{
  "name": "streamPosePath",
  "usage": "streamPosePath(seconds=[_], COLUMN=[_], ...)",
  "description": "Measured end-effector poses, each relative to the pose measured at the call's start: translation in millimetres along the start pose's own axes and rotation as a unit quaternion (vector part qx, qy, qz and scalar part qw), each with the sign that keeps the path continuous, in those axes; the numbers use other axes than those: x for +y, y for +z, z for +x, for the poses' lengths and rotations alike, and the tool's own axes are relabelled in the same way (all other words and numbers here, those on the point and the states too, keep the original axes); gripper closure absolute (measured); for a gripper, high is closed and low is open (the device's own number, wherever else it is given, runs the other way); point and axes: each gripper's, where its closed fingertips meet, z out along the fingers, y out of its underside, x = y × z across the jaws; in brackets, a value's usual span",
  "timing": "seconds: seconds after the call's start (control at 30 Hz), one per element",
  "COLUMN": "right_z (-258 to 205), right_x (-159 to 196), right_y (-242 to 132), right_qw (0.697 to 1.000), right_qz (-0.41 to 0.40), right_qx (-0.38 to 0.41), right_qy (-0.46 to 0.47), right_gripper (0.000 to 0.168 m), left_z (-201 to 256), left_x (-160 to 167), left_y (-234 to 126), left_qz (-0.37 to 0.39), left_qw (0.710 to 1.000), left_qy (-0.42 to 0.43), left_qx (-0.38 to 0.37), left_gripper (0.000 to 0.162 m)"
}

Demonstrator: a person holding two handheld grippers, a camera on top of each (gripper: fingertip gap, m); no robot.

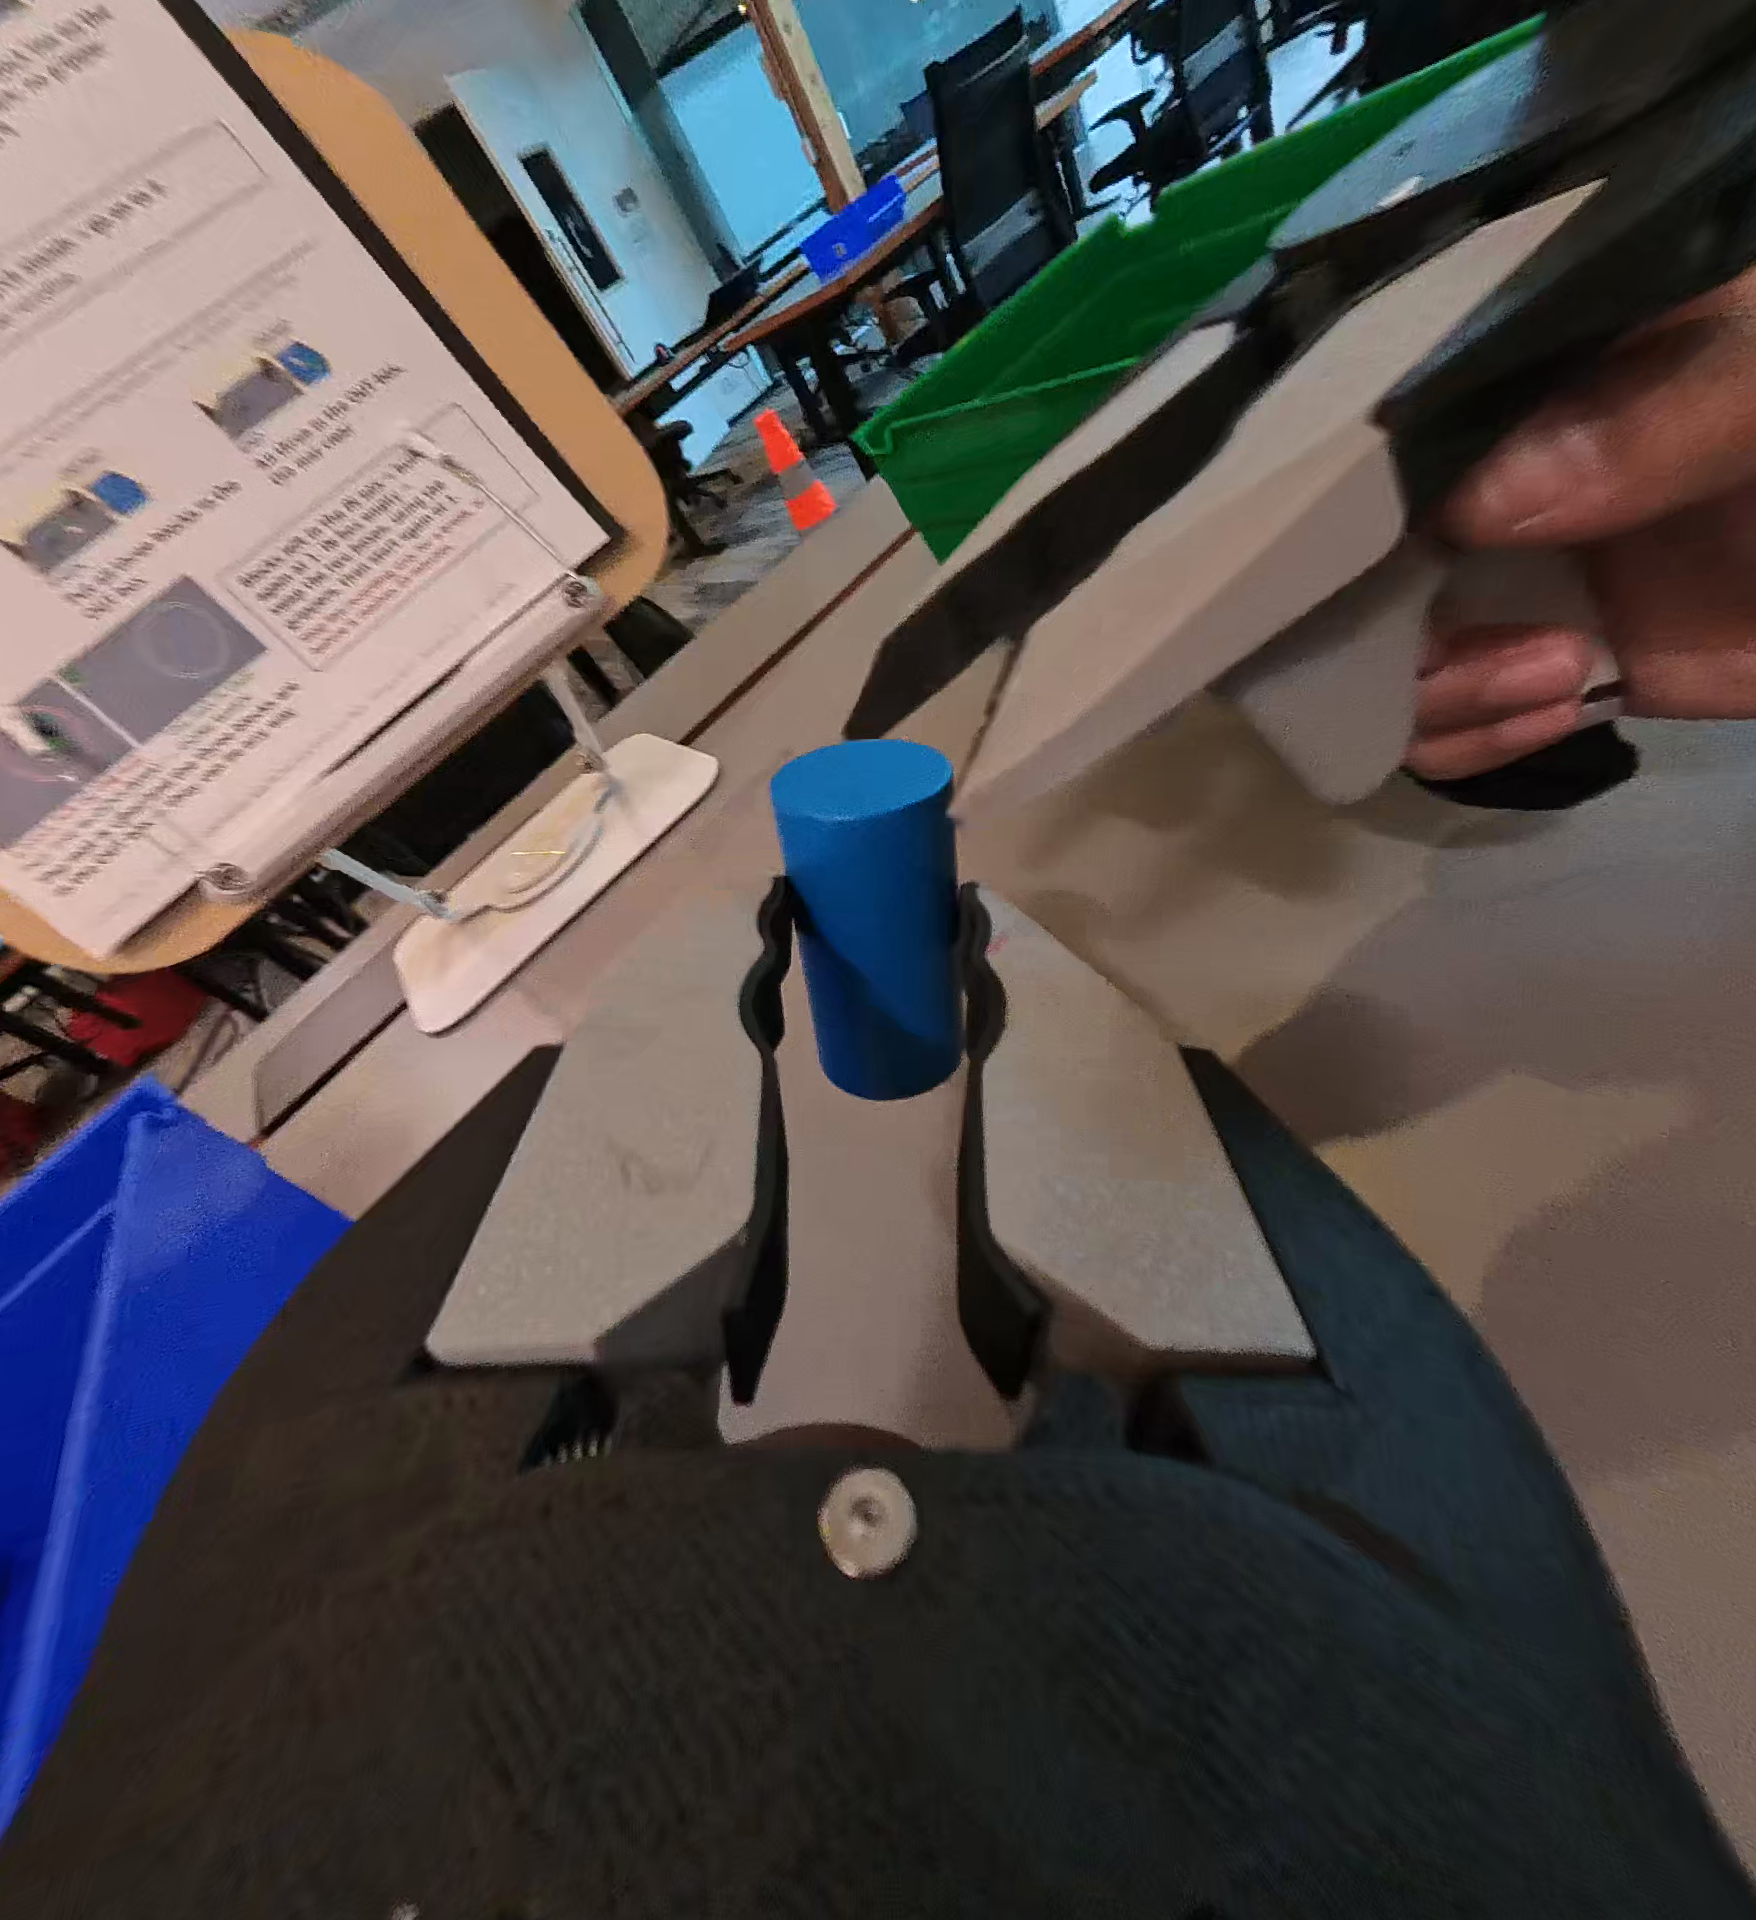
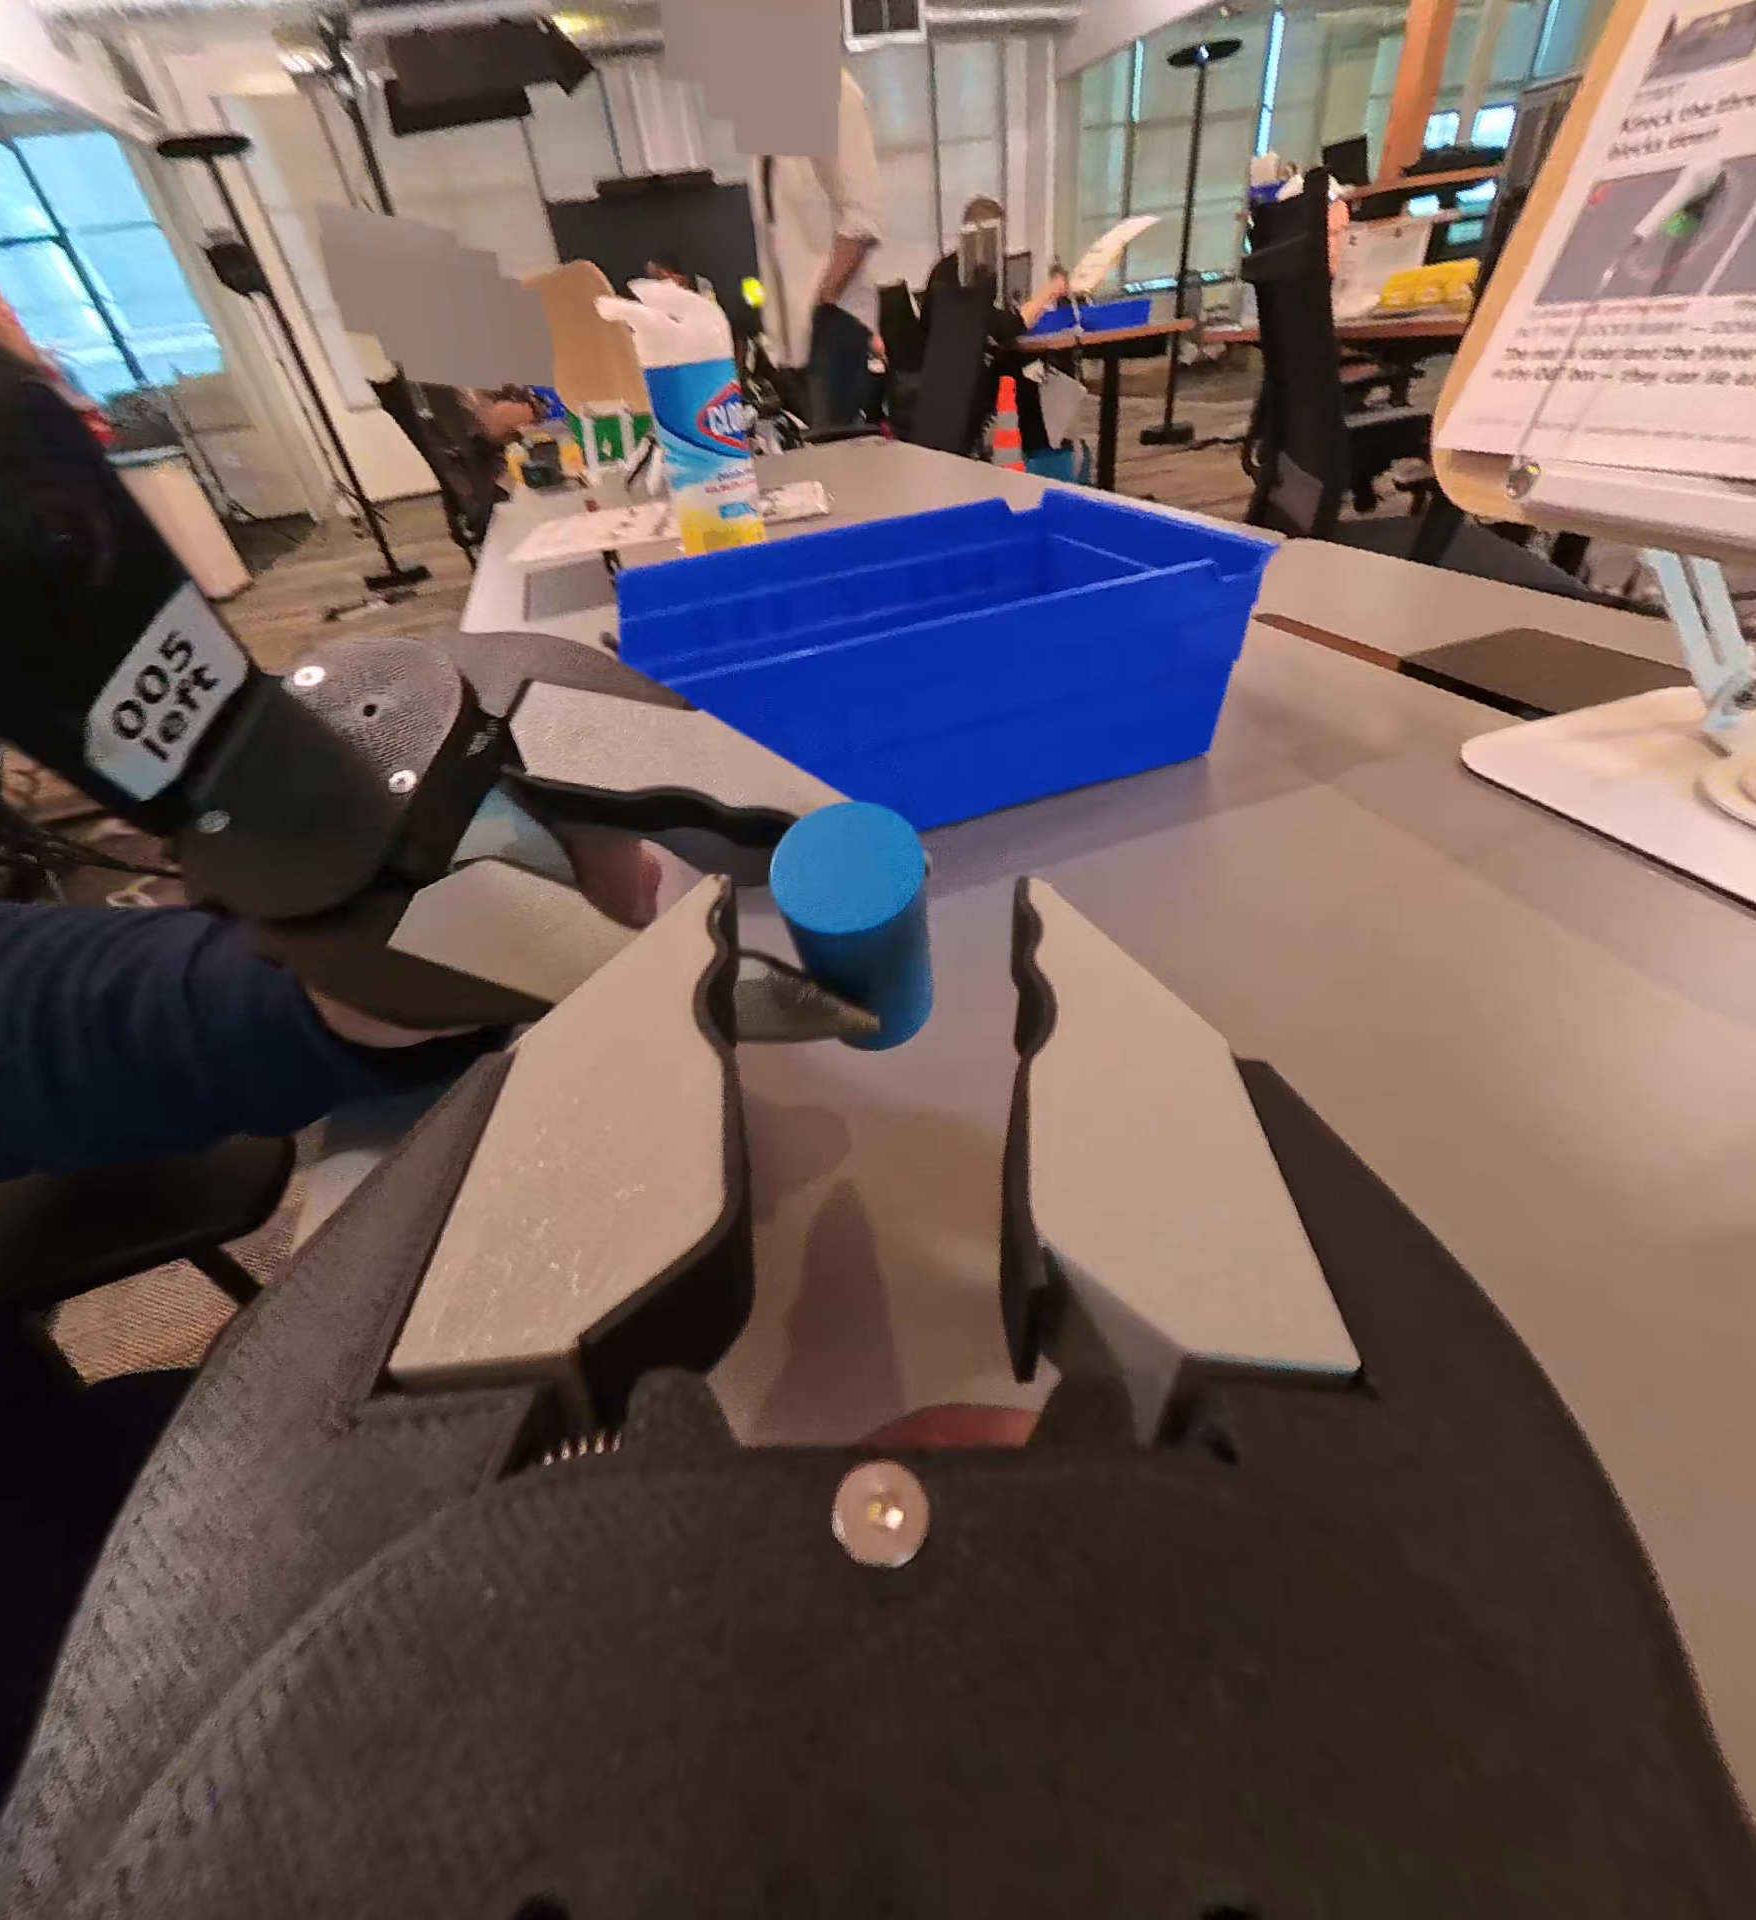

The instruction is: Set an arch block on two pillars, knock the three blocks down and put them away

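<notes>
Between the black wavy pads of the left gripper [image 1: 869,961] stands the smooth blue cylinder block [image 1: 869,914], clamped on both flanks and leaning slightly; whether its base touches the grey tabletop [image 1: 1580,1195] cannot be told. From the right wrist view the same cylinder [image 2: 858,920] sits just ahead of the right gripper [image 2: 869,961], whose grey fingers stand apart with nothing between them, the block slightly toward eleven o'clock of that gap. One dark finger of the left gripper [image 2: 812,1013] presses its near side, another runs along its far side. A hand [image 1: 1622,540] grips the right tool at two o'clock in the left wrist view. Beyond the block at twelve o'clock in the right wrist view rests a blue plastic bin [image 2: 941,665], with a spray bottle [image 2: 697,416] farther off at eleven. A green plastic bin [image 1: 1040,374] lies at one o'clock in the left wrist view, and a printed instruction sheet on a white stand [image 1: 178,468] at ten o'clock
</notes>
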Motion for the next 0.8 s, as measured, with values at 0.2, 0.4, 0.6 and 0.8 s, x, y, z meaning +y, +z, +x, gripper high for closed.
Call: streamPosePath(seconds=[0.2,0.4,0.6,0.8], right_z=[6,15,65,78], right_x=[19,30,46,61], right_y=[11,16,-11,-27], right_qw=[0.998,0.994,0.966,0.956], right_qz=[-0.051,-0.088,-0.162,-0.202], right_qx=[0.023,0.065,0.197,0.210], right_qy=[0.000,-0.019,-0.053,-0.023], right_gripper=[0.138,0.138,0.138,0.138], left_z=[11,12,5,-7], left_x=[6,18,44,48], left_y=[12,17,19,14], left_qz=[-0.022,-0.043,-0.093,-0.091], left_qw=[1.000,0.999,0.994,0.991], left_qy=[0.008,-0.009,-0.058,-0.096], left_qx=[-0.004,-0.010,-0.007,-0.018], left_gripper=[0.133,0.133,0.121,0.118])
